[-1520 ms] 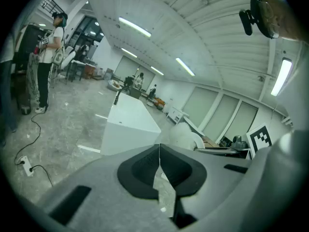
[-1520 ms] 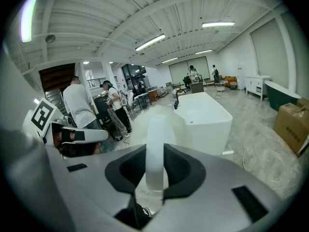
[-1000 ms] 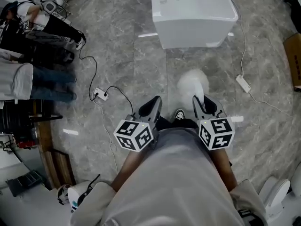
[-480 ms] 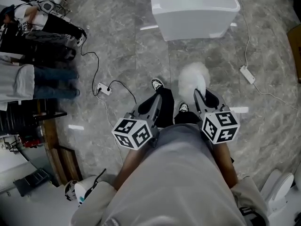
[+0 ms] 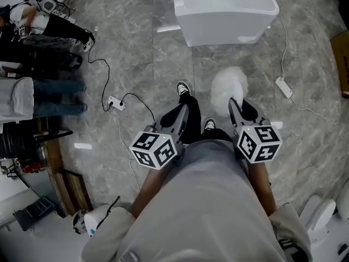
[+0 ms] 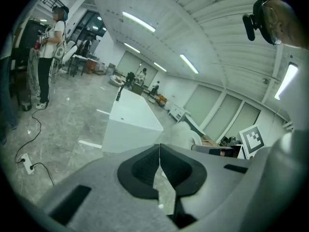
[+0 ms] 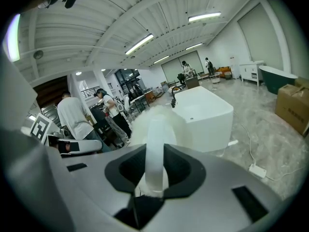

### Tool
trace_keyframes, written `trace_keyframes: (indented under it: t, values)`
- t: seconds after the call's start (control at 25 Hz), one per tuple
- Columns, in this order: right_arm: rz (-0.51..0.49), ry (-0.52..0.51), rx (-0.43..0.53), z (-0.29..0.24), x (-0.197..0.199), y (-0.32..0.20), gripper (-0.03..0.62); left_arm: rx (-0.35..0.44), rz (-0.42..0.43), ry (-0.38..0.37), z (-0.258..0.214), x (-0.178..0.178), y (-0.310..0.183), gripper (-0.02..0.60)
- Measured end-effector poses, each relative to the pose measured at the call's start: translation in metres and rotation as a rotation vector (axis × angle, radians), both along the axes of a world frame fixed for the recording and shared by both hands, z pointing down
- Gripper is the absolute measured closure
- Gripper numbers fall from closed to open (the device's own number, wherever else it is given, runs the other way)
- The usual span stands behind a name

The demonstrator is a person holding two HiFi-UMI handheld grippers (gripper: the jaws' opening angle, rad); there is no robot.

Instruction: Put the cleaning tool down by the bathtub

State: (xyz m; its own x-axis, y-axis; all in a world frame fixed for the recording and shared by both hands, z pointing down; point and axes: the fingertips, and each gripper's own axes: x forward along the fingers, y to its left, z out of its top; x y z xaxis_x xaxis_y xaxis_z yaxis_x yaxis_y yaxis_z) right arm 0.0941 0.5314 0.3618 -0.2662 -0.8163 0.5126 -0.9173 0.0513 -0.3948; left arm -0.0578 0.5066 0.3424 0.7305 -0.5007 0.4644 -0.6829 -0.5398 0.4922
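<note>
The right gripper (image 5: 235,107) pinches the white plastic handle of the cleaning tool (image 5: 228,87), a duster with a round, fluffy white head. In the right gripper view the handle (image 7: 155,151) stands upright between the two dark pads, which press on it from both sides, and the fluffy head rises just in front of the jaws. The tool is in the air, above the grey marble floor (image 5: 136,53), and touches nothing else.

The left gripper (image 5: 183,113) has its jaws pressed together at the tips, and nothing is between them (image 6: 159,170). It is beside the right gripper, at the same height, with the person's legs between them.

The white rectangular bathtub (image 5: 223,12) stands ahead of both grippers, well apart from them, a little more to the side of the right one (image 7: 205,112). A white power strip (image 5: 283,87) lies on the floor to the right of the right gripper. A second white power strip with a black cable (image 5: 114,103) lies to the left of the left gripper. Farther to the left some people (image 5: 38,53) are standing.
</note>
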Motion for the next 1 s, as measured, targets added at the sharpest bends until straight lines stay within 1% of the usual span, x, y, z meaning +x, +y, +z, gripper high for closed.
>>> trace_keyframes:
  t: [0.36,0.6,0.88,1.0]
  values:
    - [-0.031,0.006,-0.002,-0.001,-0.009,-0.060,0.510,0.007,-0.018,0.014,-0.002,-0.006,-0.058,0.571]
    - [-0.024,-0.002,-0.019,0.000,-0.013,-0.100,0.510,0.001,-0.016,0.031,-0.004,-0.008,-0.104,0.572]
    - [-0.006,0.000,-0.041,0.000,-0.017,-0.161,0.510,-0.017,-0.005,0.053,-0.006,-0.011,-0.170,0.571]
    - [0.011,0.000,-0.052,0.000,-0.022,-0.188,0.510,-0.009,-0.016,0.037,-0.006,-0.020,-0.204,0.571]
